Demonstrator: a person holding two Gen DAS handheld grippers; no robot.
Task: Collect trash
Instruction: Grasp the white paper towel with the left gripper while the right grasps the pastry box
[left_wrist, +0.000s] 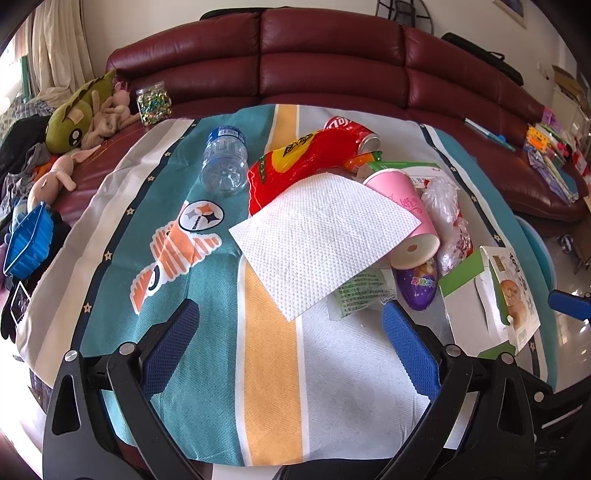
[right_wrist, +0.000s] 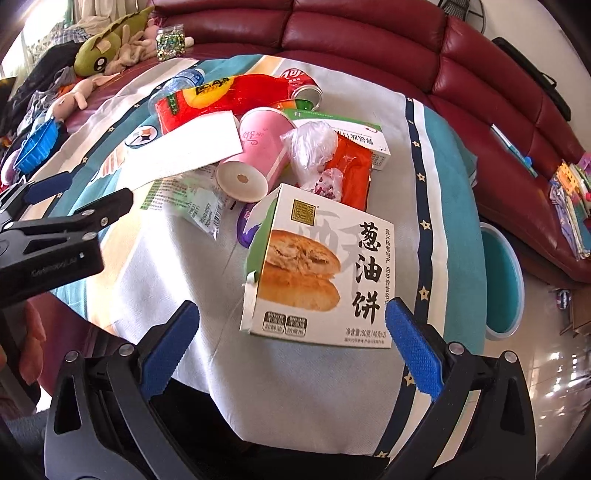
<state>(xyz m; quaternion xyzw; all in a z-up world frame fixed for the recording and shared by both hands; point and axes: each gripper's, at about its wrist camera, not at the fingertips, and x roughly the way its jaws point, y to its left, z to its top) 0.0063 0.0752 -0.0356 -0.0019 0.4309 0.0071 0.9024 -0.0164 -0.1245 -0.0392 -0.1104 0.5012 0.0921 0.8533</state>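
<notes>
The left gripper (left_wrist: 288, 332) hovers low over the striped tablecloth (left_wrist: 207, 369), its blue-padded fingers (left_wrist: 168, 349) spread wide with nothing between them. From it, the trash pile lies ahead: a clear plastic bottle (left_wrist: 224, 162) at 11 o'clock, well apart; a white paper towel (left_wrist: 325, 240) at 12 o'clock, its near corner just beyond the fingertips; a red snack bag (left_wrist: 291, 162) and a red can (left_wrist: 354, 133) further back. A pink paper cup (left_wrist: 410, 218) lies on its side at 1 o'clock, the towel covering part of it. A purple egg-shaped wrapper (left_wrist: 417, 288) sits under the cup's base, half hidden, just beside the right finger's tip.

The right gripper (right_wrist: 291, 325) is likewise held low and wide open, gripping nothing. A pastry box (right_wrist: 321, 269) stands on the tablecloth at 12 o'clock, its lower edge reaching in between the fingertips, nearer the right pad; whether it touches that pad is unclear. Beyond it lie crumpled clear plastic (right_wrist: 310, 147) and an orange wrapper (right_wrist: 354, 173). At 3 o'clock a teal bin (right_wrist: 502, 280) stands beside the table, its rim cut by the cloth's edge.
</notes>
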